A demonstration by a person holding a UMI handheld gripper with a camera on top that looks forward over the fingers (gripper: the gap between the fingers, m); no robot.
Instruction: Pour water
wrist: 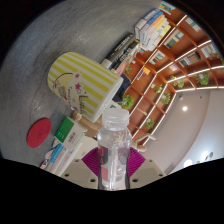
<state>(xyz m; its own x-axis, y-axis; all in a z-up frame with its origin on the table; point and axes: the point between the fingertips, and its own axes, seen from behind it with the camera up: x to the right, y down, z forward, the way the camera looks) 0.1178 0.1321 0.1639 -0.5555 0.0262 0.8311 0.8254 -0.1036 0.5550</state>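
- I've got a clear plastic bottle [116, 150] standing right between the tongs [113, 162], its body rising up the middle of my view toward twelve o'clock.
- The tongs are clamped on the bottle: a magenta pad [94, 160] presses its side at nine o'clock of the bottle, and the other pad [134, 160] presses at three o'clock.
- The bottle's cap end [117, 116] points away from me, and its see-through wall lets the scene behind show through faintly.
- I can't tell how much water sits in the bottle from here.
- The whole view is tilted; the room leans hard over.
- At ten o'clock from the bottle there's a big cup [82, 87] with yellow and white stripes and a small picture on its side, beyond the tongs and apart from the bottle.
- At nine o'clock, lower down, a round red thing [39, 130] lies on the tabletop [88, 128].
- Just beside it, between it and the bottle, I see a small green box [66, 129] and some other colourful bits I can't make out.
- From one to three o'clock, wooden shelves [165, 70] run across the background, lit with strip lights and carrying small items too tiny to name.
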